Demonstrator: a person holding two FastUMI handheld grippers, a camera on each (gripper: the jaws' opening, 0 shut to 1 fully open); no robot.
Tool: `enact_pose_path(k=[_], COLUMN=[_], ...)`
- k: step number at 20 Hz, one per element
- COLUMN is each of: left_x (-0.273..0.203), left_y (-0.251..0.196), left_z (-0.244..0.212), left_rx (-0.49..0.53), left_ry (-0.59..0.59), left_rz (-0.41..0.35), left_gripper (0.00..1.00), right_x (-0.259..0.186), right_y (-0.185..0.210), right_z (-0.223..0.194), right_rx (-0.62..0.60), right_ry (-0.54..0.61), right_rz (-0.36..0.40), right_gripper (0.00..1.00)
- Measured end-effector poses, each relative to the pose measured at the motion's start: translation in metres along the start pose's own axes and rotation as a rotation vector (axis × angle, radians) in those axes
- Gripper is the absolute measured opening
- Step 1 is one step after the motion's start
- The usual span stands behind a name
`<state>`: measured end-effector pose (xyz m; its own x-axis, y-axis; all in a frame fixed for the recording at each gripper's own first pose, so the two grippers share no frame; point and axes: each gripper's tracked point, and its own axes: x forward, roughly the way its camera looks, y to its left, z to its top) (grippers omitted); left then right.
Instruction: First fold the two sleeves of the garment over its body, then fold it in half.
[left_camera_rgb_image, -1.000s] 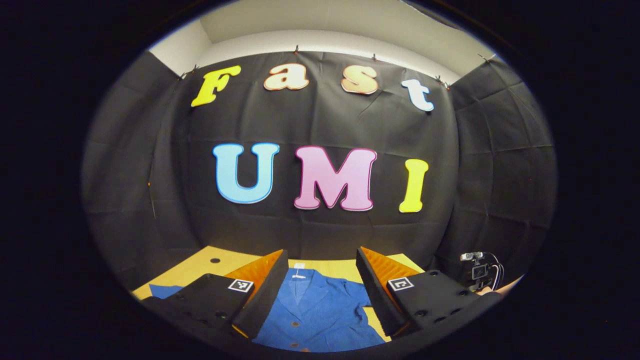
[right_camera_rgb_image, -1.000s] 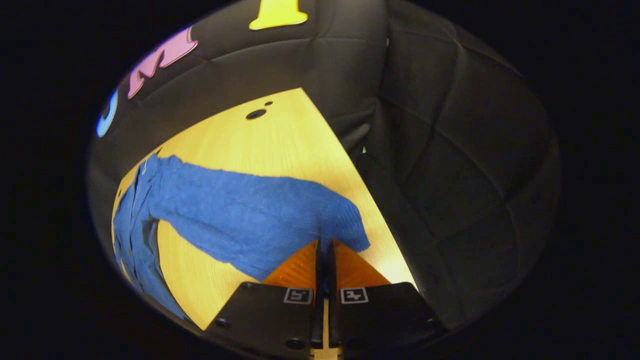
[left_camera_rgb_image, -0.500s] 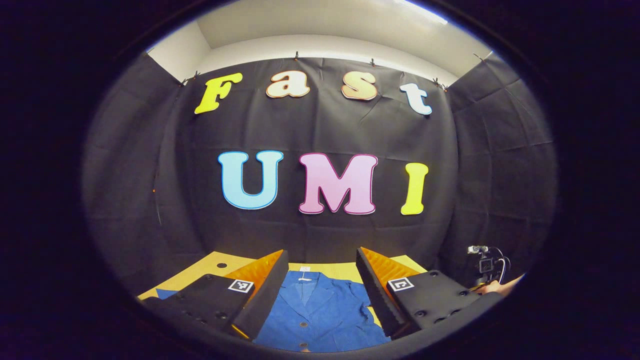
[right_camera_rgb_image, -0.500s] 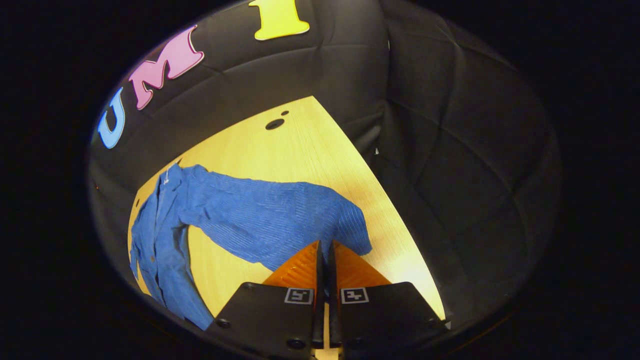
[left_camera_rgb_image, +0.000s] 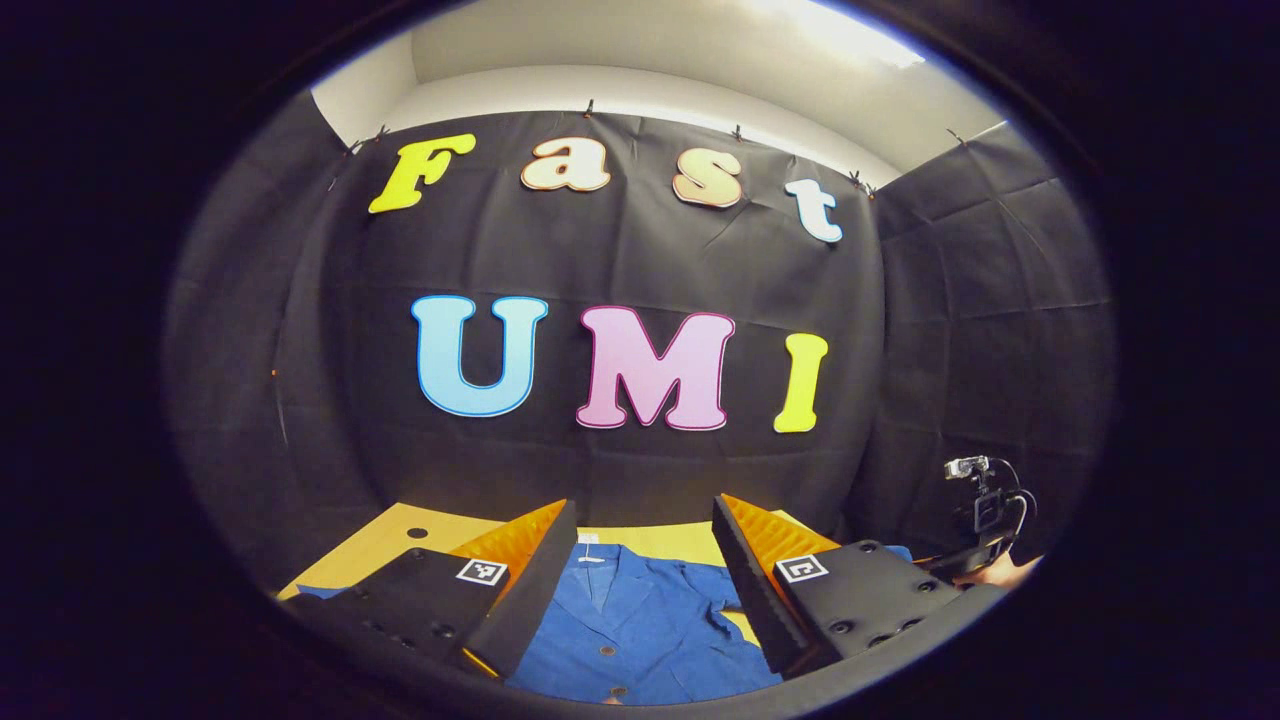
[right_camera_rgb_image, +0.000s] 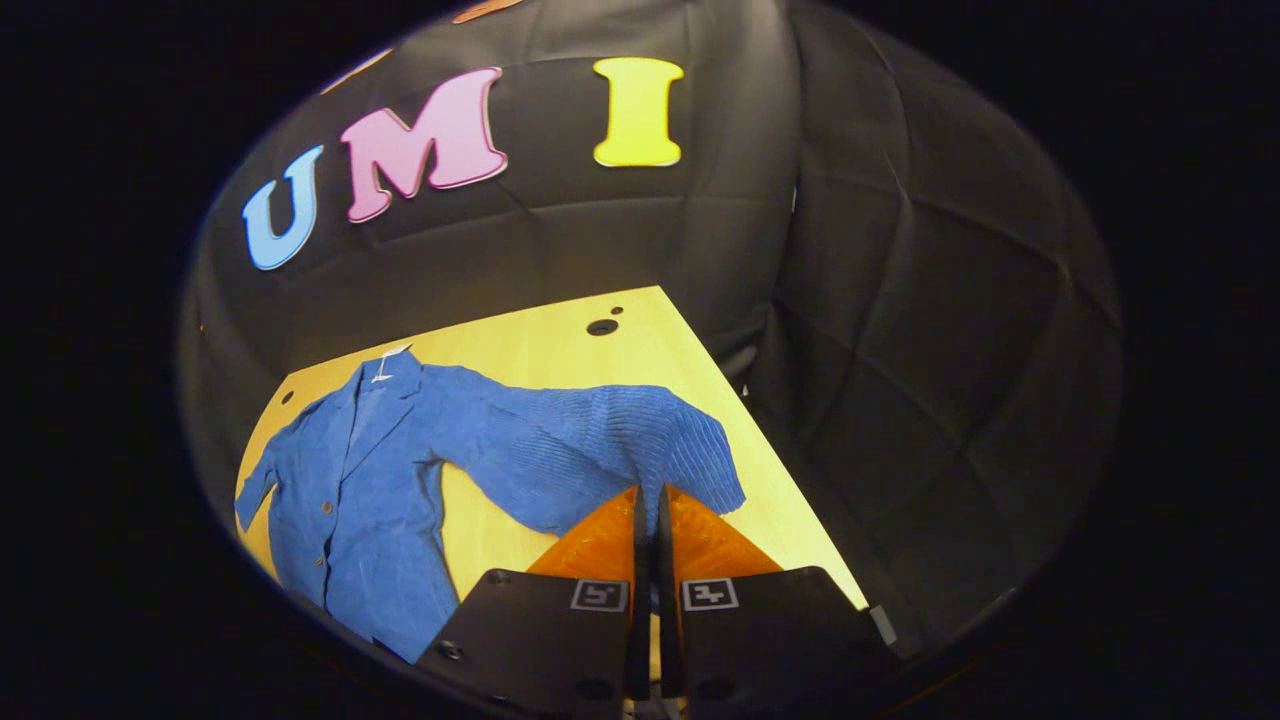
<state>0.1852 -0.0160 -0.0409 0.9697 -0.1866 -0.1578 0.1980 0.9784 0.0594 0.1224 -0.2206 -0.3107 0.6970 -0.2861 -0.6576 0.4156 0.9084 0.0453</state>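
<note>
Hovering in left gripper view: left gripper (left_camera_rgb_image: 640, 545) released, jaws wide, above garment (left_camera_rgb_image: 640, 630) collar, idle.

Right gripper view: right gripper (right_camera_rgb_image: 649, 510) clenched on sleeve (right_camera_rgb_image: 600, 450) cuff, garment flat on table (right_camera_rgb_image: 540, 350). Advice: carry cuff left over body, low arc, avoid dragging.

bare table (right_camera_rgb_image: 560, 350) beyond blue garment (right_camera_rgb_image: 370, 470), booth wall (right_camera_rgb_image: 900, 330) close right

Left gripper (left_camera_rgb_image: 640, 545): fingers spread wide apart, nothing between them, held level and aimed straight ahead, low over the table. Right gripper (right_camera_rgb_image: 650, 500): fingers closed tight together, pinching the sleeve (right_camera_rgb_image: 600, 445) end of the garment. In the left gripper view, the right gripper (left_camera_rgb_image: 985, 510) shows far off to the right, with part of the hand (left_camera_rgb_image: 995, 573) holding it.
</note>
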Motion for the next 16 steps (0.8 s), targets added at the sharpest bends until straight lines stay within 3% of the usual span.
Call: enact_pose_path(k=[7,11,16], left_x=[-0.016,-0.021,-0.028], left_y=[0.067,0.094,0.114], left_z=[0.002,0.002,-0.001], left_rx=[-0.009,-0.02,-0.027], left_ry=[-0.017,-0.03,-0.028], left_rz=[0.015,0.033,0.054], left_gripper=[0.8,0.8,0.8], right_x=[-0.052,-0.059,-0.056], right_y=[0.07,0.127,0.205], right_z=[0.047,0.072,0.093], right_rx=[-0.088,-0.137,-0.173], right_ry=[-0.138,-0.191,-0.218], right_rz=[-0.045,-0.008,0.092], right_gripper=[0.06,0.06,0.06])
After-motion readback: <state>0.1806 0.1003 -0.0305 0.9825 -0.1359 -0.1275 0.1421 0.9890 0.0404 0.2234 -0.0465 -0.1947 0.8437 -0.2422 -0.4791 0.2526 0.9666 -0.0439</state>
